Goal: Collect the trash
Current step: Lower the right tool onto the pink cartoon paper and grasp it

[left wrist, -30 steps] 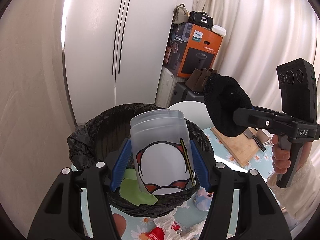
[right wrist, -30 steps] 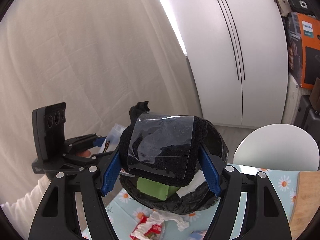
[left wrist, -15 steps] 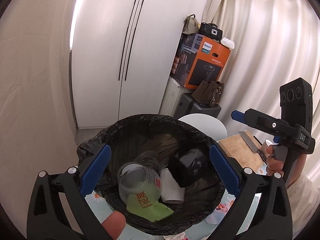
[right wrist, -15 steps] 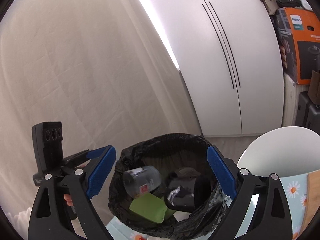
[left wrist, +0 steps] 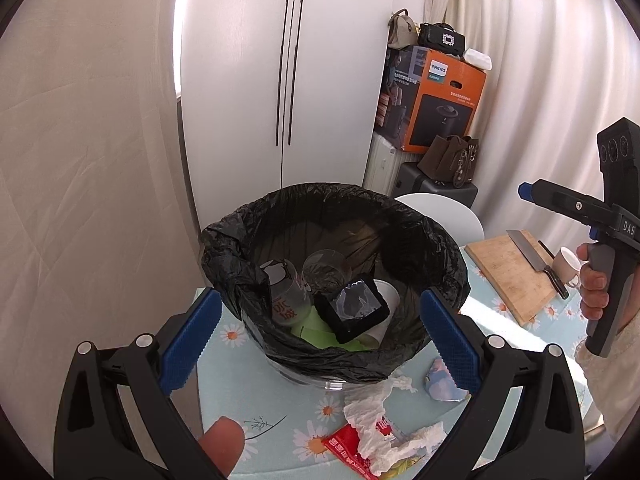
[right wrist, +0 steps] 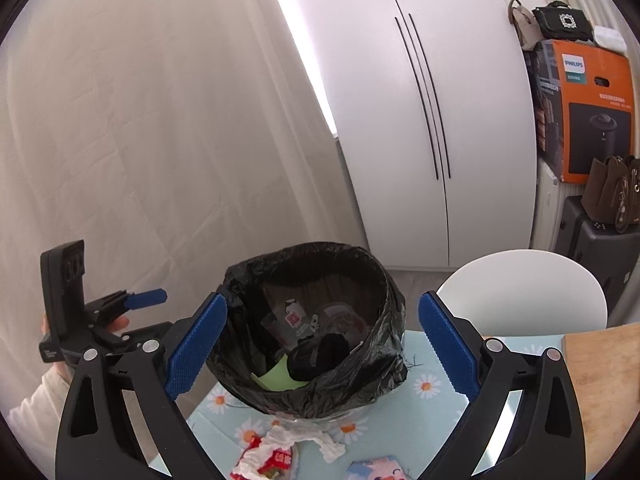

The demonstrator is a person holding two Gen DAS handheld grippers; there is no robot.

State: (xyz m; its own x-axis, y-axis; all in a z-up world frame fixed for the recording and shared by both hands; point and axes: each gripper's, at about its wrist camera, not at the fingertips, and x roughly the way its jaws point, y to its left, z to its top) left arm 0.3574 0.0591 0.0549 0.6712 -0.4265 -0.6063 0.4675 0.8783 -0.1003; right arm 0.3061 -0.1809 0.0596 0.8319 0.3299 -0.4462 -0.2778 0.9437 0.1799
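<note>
While both tongs (left wrist: 320,344) (right wrist: 322,346) gape empty, cup (left wrist: 286,292), probably plastic, lies in bin (left wrist: 440,240)

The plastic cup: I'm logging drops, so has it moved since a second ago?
Yes. From between the left gripper fingers above the rim, the plastic cup went down into the bin.

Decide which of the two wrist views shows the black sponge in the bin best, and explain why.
The left wrist view. It looks down into the bin, so the sponge shows whole, with its shiny film on top. In the right wrist view the bin's near rim hides part of the sponge; only a dark lump shows.
</note>
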